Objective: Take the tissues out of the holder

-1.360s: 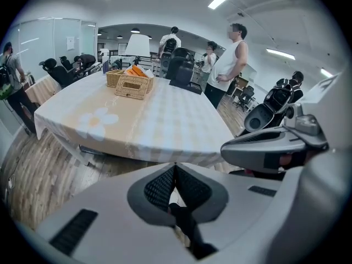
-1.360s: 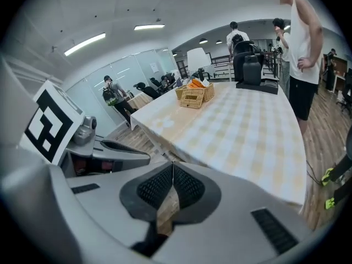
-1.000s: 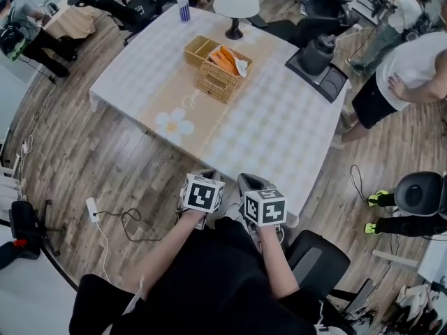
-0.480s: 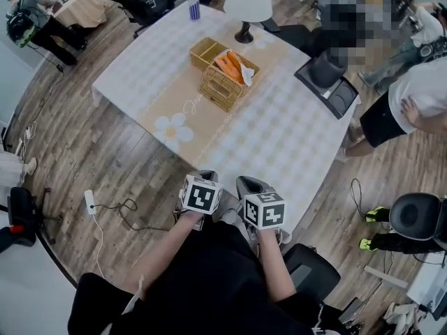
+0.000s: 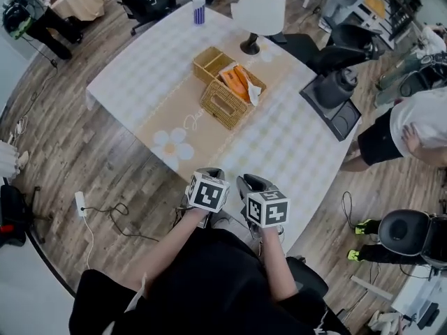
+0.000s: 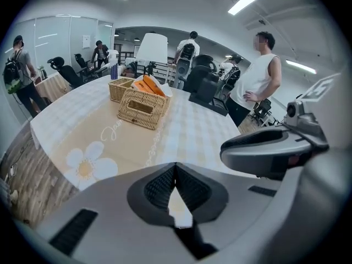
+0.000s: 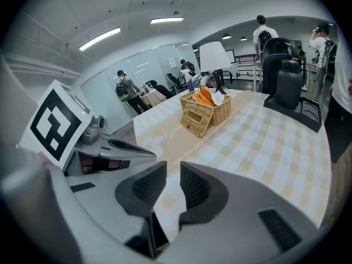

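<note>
Shut earlier, the right gripper (image 7: 173, 180) has its jaws opening, empty; the left gripper (image 6: 175, 166) is clenched, empty. The rectangular woven wicker tissue holder (image 5: 223, 105) turns its slotted side toward them, with the orange tissue pack (image 5: 238, 82) lying parallel.

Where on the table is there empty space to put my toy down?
Two big bare patches on the table: the checked cloth between the wicker tissue holder, the black tray and the near edge; and the left side, between the small basket, the spray bottle and the left edge. It's crowded around the two baskets and the lamp.
</note>
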Motion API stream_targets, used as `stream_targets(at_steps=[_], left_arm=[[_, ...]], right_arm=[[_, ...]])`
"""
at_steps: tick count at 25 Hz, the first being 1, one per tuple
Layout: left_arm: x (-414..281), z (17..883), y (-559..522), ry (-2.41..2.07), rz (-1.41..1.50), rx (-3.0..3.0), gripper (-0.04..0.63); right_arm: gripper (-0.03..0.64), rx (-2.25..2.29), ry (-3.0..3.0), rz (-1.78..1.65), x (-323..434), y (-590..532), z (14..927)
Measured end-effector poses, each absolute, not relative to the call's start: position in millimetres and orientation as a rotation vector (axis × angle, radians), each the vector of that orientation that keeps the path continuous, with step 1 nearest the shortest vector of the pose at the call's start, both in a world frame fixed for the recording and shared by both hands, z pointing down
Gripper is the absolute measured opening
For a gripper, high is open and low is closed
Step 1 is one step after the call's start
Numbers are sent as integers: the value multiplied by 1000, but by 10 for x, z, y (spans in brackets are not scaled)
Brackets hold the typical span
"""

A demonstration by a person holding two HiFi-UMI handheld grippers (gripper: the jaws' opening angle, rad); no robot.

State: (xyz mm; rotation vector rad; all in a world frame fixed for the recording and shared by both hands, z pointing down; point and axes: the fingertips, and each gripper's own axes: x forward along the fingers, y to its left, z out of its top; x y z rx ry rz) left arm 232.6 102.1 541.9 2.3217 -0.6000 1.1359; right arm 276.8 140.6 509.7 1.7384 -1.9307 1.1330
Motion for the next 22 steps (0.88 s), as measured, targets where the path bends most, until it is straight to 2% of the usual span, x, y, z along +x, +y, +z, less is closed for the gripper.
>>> stream_targets(at_steps=[13, 22], left_arm=[[2313, 5418, -26, -646, 1090, 2285, 0], [2435, 5538, -319, -570, 1105, 2286, 0]], right_arm=[[132, 1615, -1972, 1070, 2732, 287, 5034], [155, 1609, -1944, 1049, 2933, -192, 5067]])
